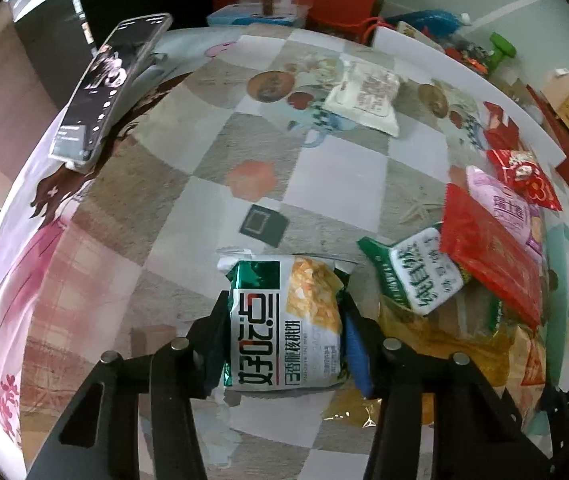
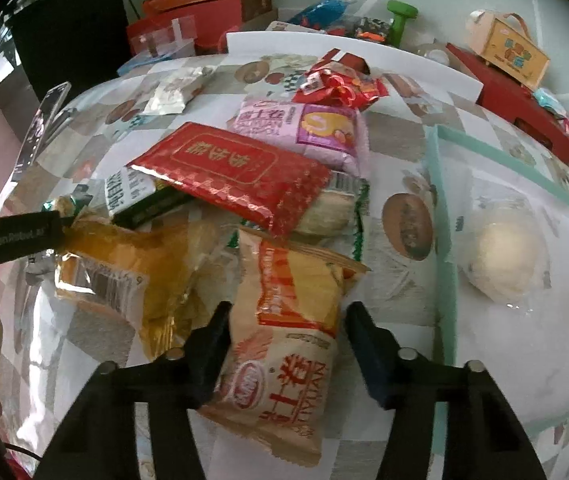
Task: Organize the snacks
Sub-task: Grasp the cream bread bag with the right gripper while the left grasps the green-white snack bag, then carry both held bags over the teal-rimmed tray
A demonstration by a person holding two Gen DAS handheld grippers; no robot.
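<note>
Two packets sit between your jaws, one per hand. Your left gripper [image 1: 284,336] has its jaws narrowed onto the sides of a green-and-white snack packet [image 1: 284,320], both pads touching the wrapper. Ahead of it the checkered surface [image 1: 336,184] lies bare up to a white packet [image 1: 364,96] near the far edge (a phone [image 1: 104,92] stands propped at the left rim). To its right the snack pile [image 1: 476,248] crowds close.

Your right gripper [image 2: 286,336] has a beige-and-orange snack packet [image 2: 284,344] between its jaws; the left pad touches the wrapper, while the right pad seems a little off it, so I cannot tell if it grips. A red packet [image 2: 232,176] tops the pile just beyond. Right of it lies a green-edged tray [image 2: 444,240] holding a wrapped bun [image 2: 504,256].
</note>
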